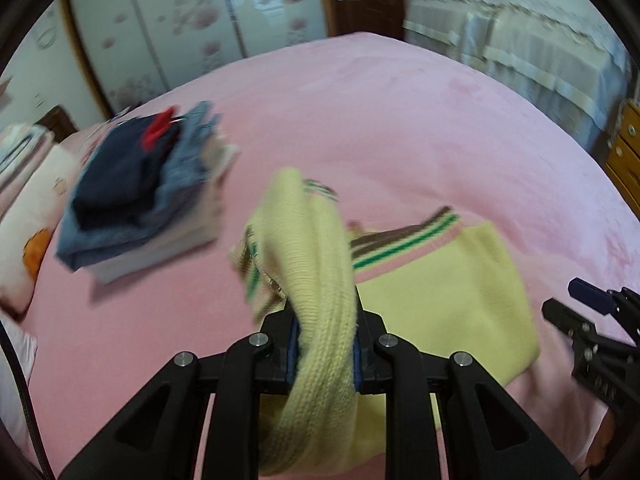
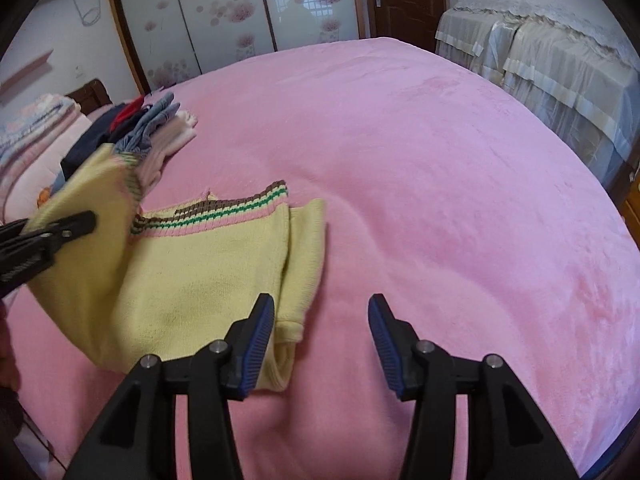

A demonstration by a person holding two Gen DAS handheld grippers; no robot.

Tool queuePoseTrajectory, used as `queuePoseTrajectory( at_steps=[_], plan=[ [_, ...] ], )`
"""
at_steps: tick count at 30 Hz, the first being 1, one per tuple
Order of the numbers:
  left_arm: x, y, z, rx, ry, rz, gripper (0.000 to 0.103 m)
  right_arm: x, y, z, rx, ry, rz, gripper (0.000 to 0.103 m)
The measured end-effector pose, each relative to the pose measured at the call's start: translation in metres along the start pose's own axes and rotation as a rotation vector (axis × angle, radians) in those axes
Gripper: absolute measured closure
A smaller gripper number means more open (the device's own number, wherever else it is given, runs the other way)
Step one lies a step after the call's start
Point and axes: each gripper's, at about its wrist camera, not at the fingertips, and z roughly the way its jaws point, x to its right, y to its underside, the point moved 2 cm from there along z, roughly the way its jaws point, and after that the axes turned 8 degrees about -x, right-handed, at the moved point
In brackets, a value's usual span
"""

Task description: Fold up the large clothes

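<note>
Fingers of the left gripper [image 1: 326, 344] are pressed onto a bunched fold of the yellow knit sweater [image 2: 192, 276], pinching the ribbed fabric between the blue pads. Fingers of the right gripper [image 2: 322, 344] stand spread apart with nothing between them; the left pad sits just above the sweater's near edge, though contact cannot be determined.

Sweater: pale yellow knit with a ribbed band striped brown, green and pink. The main part lies flat on the pink bed [image 2: 440, 160], toward its near edge; the pinched portion is lifted off it.

Bed cover: plush, smooth, uniformly pink. A stack of folded clothes [image 1: 140, 196], dark navy, denim blue and pale, sits near the left edge.
</note>
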Motion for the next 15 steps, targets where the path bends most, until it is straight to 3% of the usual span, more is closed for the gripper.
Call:
queuePoseTrajectory(
  at_steps=[7, 11, 15],
  plan=[
    [0.067, -0.004, 0.036, -0.048, 0.076, 0.031, 0.085, 0.029, 0.013, -0.003, 0.007, -0.014, 0.060, 0.054],
    [0.080, 0.001, 0.040, -0.042, 0.104, 0.006, 0.085, 0.039, 0.023, 0.005, -0.018, -0.018, 0.078, 0.054],
    [0.084, 0.002, 0.022, 0.012, 0.171, -0.014, 0.085, 0.041, 0.030, 0.010, -0.029, -0.035, 0.090, 0.054]
  ],
)
